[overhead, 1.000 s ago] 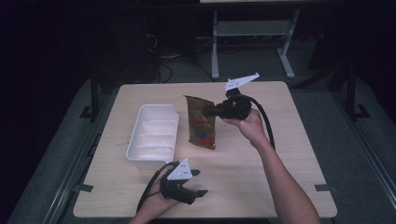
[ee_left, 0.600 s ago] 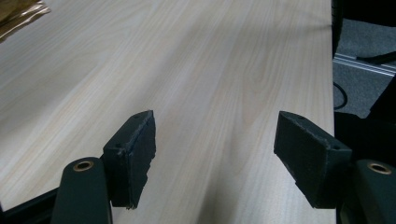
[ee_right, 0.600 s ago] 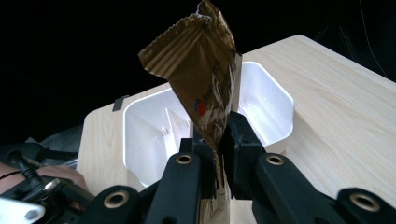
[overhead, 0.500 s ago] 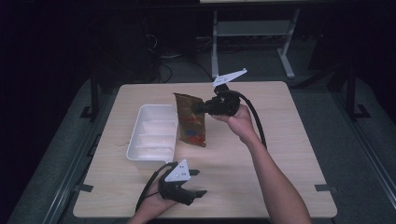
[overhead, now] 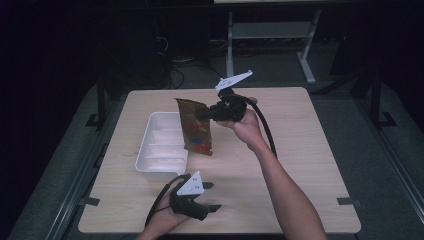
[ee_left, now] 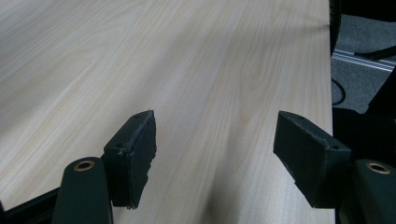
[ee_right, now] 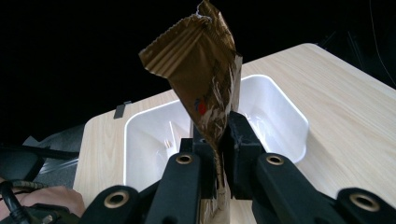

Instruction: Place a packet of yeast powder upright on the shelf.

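the right gripper point(overhead: 207, 114) pinches a brown foil packet point(overhead: 196, 127) mid-frame, above the white tray point(overhead: 150, 145); it looks light, crinkly, slippery, best held by its edge. left gripper point(overhead: 212, 196) jaws spread, empty.

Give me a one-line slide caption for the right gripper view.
Right gripper pinches a brown snack bag above a white tray on the table.
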`<state>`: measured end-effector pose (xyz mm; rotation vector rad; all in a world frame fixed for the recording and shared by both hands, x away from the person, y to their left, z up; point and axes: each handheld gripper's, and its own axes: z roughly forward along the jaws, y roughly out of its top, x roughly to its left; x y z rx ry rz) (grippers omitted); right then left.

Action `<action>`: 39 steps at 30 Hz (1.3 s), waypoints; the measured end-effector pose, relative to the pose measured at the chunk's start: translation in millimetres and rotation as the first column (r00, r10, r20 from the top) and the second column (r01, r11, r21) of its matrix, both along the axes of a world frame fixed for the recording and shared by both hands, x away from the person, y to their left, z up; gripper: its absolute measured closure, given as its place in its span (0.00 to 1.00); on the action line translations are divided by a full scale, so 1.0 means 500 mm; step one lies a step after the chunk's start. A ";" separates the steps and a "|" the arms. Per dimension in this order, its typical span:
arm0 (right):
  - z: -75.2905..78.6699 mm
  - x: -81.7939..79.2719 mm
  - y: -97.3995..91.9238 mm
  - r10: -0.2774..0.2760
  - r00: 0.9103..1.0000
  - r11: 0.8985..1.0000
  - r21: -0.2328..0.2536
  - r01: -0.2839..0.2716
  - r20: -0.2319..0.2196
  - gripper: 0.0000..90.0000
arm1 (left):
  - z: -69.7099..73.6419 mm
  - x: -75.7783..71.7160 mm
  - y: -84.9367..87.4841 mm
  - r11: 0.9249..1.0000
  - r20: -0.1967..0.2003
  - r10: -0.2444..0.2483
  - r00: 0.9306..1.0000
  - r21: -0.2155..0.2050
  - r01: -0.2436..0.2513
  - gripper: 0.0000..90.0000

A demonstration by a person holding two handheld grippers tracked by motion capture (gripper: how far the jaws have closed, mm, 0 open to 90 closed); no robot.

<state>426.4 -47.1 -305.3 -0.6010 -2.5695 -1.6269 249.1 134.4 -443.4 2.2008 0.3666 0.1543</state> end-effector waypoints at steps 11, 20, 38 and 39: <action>0.017 0.005 0.032 0.020 1.000 1.000 -0.005 -0.020 0.015 0.93 | 0.001 0.003 0.006 1.000 0.001 0.010 1.000 -0.008 -0.010 0.32; 0.036 0.006 0.070 0.049 0.998 0.999 0.003 -0.049 0.032 0.93 | 0.003 0.003 0.008 1.000 0.004 0.007 1.000 -0.011 -0.007 0.32; 0.017 0.027 0.168 0.100 0.995 0.995 0.011 -0.100 0.022 0.93 | 0.005 0.008 0.018 0.999 -0.008 0.016 1.000 -0.028 -0.017 0.32; 0.015 0.028 0.172 0.100 0.995 0.995 0.005 -0.100 0.022 0.93 | 0.006 0.009 0.018 0.999 -0.010 0.018 1.000 -0.028 -0.018 0.32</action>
